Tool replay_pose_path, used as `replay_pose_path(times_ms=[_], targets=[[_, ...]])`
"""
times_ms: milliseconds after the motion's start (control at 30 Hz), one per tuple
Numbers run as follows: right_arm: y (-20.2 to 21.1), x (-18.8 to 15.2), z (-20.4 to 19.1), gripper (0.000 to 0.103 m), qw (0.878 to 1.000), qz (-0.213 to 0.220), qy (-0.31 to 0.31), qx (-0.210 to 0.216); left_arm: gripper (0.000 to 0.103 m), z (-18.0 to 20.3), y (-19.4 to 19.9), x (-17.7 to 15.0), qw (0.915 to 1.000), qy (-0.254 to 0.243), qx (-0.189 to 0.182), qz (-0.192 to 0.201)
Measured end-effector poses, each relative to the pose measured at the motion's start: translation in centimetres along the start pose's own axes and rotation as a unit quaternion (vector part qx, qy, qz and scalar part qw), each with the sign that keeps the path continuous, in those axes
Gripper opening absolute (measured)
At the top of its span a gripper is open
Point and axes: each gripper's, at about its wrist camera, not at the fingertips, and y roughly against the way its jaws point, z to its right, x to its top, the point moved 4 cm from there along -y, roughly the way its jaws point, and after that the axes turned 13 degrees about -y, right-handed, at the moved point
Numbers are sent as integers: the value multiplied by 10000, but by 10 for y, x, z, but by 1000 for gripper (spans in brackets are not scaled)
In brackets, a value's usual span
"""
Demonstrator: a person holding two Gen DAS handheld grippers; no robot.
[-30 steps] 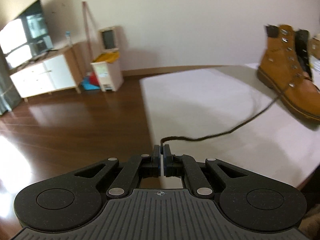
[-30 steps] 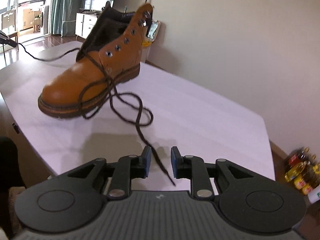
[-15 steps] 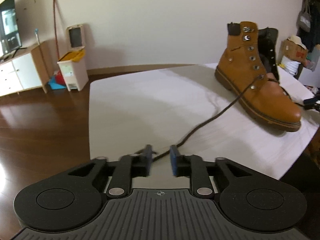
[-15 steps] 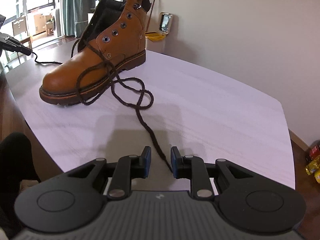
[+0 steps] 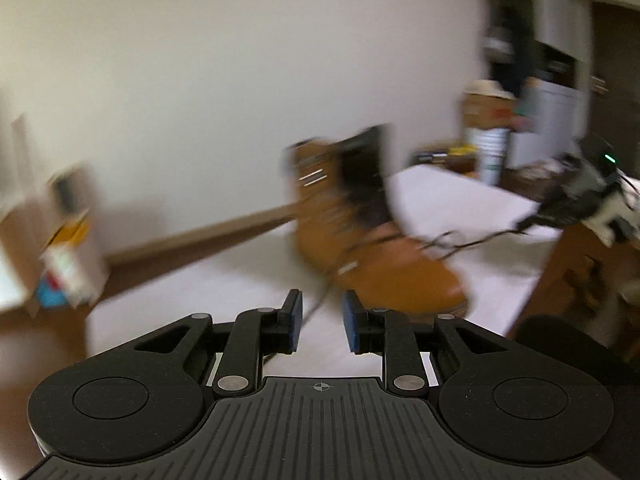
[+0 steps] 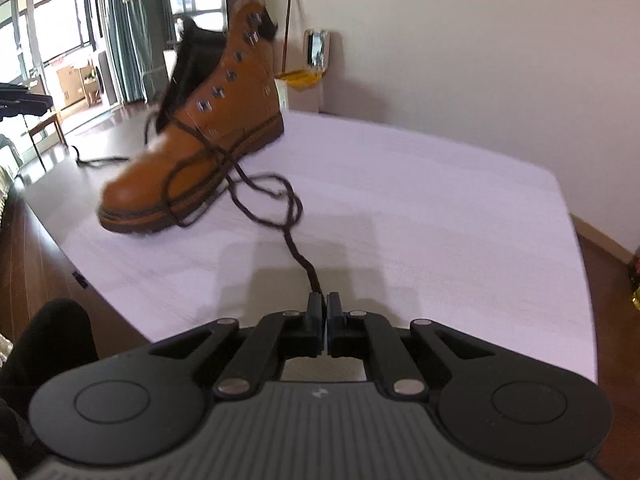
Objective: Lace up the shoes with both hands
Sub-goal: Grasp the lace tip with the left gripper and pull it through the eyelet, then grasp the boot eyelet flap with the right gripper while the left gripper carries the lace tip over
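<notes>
Left wrist view, blurred: left gripper stands parted, lace running loose between its jaws, boot just ahead on counter.
Right wrist view: right gripper clamped on lace end. Step: lace ends being gathered. Next: thread into upper eyelets, likely needing steady aim.

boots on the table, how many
1. The boot stands upright on the white table, toe toward the near left edge in the right wrist view. The left wrist view shows the same boot, blurred. More may lie out of frame.
</notes>
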Motion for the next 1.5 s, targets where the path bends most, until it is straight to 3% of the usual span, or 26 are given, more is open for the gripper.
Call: replay_pose_path(times_ms=[200, 367, 533, 767, 900, 933, 1000, 1133, 1233, 1333, 1367, 1433, 1500], targets=[[42, 25, -32, 3, 9972, 279, 618, 302, 24, 57, -49, 53, 9882, -1006, -1062, 454], [56, 40, -58, 3, 9892, 198, 1267, 714, 24, 99, -80, 81, 9619, -1937, -1680, 954], [64, 42, -74, 3, 9798, 70, 1606, 1186, 24, 125, -96, 79, 9414, -2569, -1835, 1191], [67, 41, -78, 3, 9730, -76, 1618, 1647, 25, 155, -101, 67, 9099, -3388, -1924, 1425], [65, 40, -80, 3, 9704, -123, 1587, 1818, 24, 164, -105, 62, 9019, -3539, -2009, 1450], [64, 40, -80, 3, 9702, -125, 1583, 1830, 17, 165, -106, 61, 9004, -3565, -2044, 1429], [64, 41, -78, 3, 9702, -126, 1552, 1858, 5, 163, -107, 61, 9000, -3556, -2127, 1354], [63, 41, -75, 3, 9708, -115, 1498, 1869, 4, 162, -108, 62, 9055, -3393, -2203, 1281], [63, 42, -72, 4, 9729, -34, 1412, 1830, 3, 155, -107, 65, 9176, -3166, -2091, 1184], [65, 46, -63, 8, 9775, 213, 1168, 1742, 3, 138, -99, 62, 9393, -2772, -1694, 1107], [65, 48, -59, 8, 9792, 319, 1053, 1704, 3, 128, -95, 59, 9502, -2553, -1445, 1053], [63, 50, -54, 15, 9816, 420, 920, 1618, 3, 110, -85, 56, 9630, -2238, -1111, 1008], [59, 52, -50, 16, 9835, 482, 826, 1534, 3, 85, -72, 51, 9775, -1758, -656, 962]])
